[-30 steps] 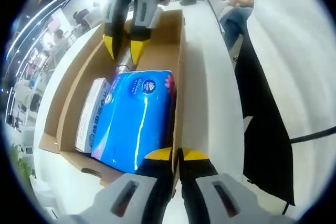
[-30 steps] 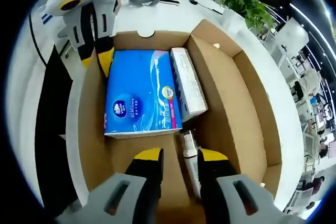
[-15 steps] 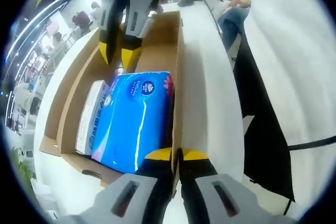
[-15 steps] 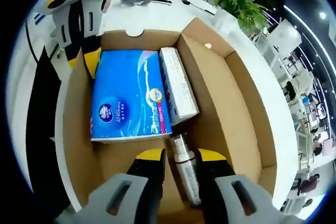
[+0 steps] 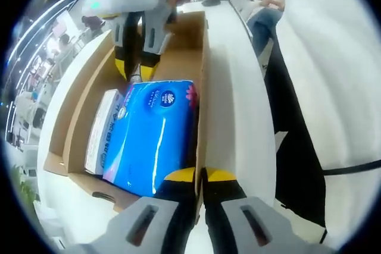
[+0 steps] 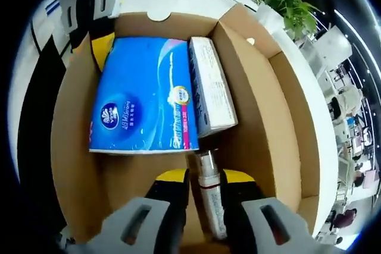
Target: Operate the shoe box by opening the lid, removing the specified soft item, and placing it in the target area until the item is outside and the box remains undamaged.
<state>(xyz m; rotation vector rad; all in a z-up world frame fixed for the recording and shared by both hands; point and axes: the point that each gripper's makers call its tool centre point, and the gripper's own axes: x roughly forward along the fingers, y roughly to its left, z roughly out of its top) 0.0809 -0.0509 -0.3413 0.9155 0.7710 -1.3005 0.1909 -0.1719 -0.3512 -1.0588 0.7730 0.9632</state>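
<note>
Compared with one second ago, the right gripper [image 6: 198,178] has descended deeper into the open shoe box [image 6: 271,117], and its yellow-tipped jaws now stand narrowly on either side of a small white bottle [image 6: 208,191] lying on the box floor; whether they already press it cannot be told. In the left gripper view the same gripper [image 5: 134,66] sits lower over the bottle, at the far end of the blue pack. The left gripper [image 5: 201,176] is clamped on the near side wall [image 5: 201,111] of the box, jaws closed on the cardboard edge, steadying it. Risk from here: a lift of the bottle could drag against the adjacent pack or the wall, and the clamped wall could crease or tear if the left gripper twists (thin cardboard gives little warning). The soft item, judged to be the blue tissue pack [image 6: 143,96], lies flat inside the box against the wall held by the left gripper, with a slim white carton [image 6: 211,87] touching its other side. Its glossy film wrap shows highlights and rounded edges, so it will likely deform and slip under a pinch.
</note>
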